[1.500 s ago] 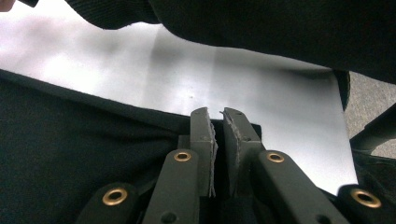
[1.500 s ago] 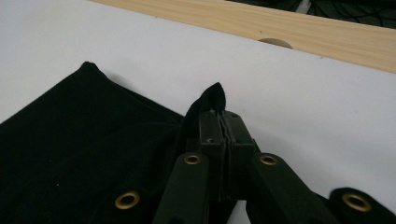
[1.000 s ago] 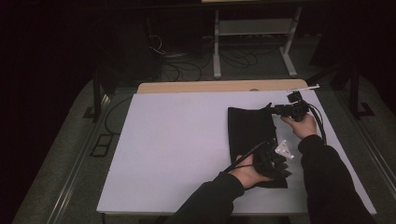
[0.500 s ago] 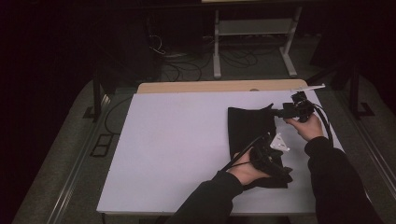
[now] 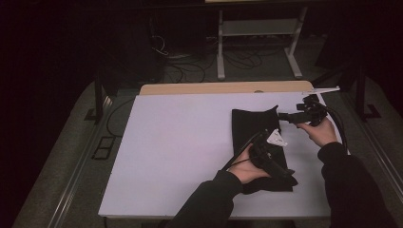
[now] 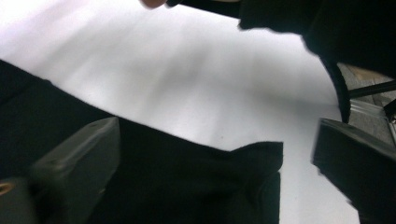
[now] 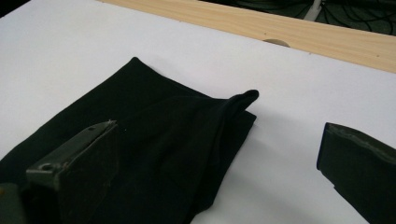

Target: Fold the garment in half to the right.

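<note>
A black folded cloth (image 5: 252, 128) lies on the right half of the white table (image 5: 180, 142). My left gripper (image 5: 286, 172) hovers low over the cloth's near right part, held by a hand in a dark sleeve. In the left gripper view the gripper (image 6: 215, 154) is open, with a cloth corner (image 6: 261, 158) lying between the jaws. My right gripper (image 5: 284, 116) sits just right of the cloth's far right corner. In the right gripper view it (image 7: 219, 154) stands open, and the cloth (image 7: 154, 140) with its raised corner fold (image 7: 243, 100) lies ahead, untouched.
A wooden strip (image 5: 223, 88) runs along the table's far edge. Beyond it, on the floor, stand a metal frame (image 5: 256, 28) and loose cables (image 5: 190, 71). The table's left half is bare white surface. A rail (image 5: 76, 185) runs along the left side.
My right gripper has drawn back a little to the right from the cloth's far corner. My left gripper has shifted slightly over the near part of the cloth.
</note>
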The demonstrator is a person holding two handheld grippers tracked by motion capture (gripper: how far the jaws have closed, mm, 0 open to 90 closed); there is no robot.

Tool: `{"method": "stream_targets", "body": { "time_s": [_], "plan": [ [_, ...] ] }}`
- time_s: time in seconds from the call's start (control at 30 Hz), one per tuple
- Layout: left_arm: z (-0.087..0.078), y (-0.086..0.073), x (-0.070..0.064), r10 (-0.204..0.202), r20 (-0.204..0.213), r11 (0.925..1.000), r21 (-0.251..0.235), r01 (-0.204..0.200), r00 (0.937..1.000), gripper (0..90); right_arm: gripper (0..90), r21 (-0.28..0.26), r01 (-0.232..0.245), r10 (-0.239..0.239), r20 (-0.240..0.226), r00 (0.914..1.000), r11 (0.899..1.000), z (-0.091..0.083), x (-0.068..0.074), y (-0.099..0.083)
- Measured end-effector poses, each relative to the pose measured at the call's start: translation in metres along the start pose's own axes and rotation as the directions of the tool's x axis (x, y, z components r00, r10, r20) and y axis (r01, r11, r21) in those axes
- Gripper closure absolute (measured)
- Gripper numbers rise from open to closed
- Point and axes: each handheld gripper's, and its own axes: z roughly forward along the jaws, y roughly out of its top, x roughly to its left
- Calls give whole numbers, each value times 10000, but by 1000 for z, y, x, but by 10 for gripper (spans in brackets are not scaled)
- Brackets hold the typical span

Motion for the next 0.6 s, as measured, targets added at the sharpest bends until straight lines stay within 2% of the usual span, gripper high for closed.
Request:
{"method": "stream_targets", "body": {
  "time_s": [0.23,0.3,0.6],
  "plan": [
    [-11,-4,6,-135,-112,9996,-250,132,9998,0,0,18,89,-89,-13,10000,10000,-12,2,-3],
    [-15,-5,8,-77,-229,9997,-246,71,9997,0,0,12,132,-132,-30,9999,9999,-16,3,-4],
    [-37,-15,19,-280,-651,9989,-391,255,9975,0,0,-217,298,-302,-171,9994,9993,-31,9,-4]
  ]
}}
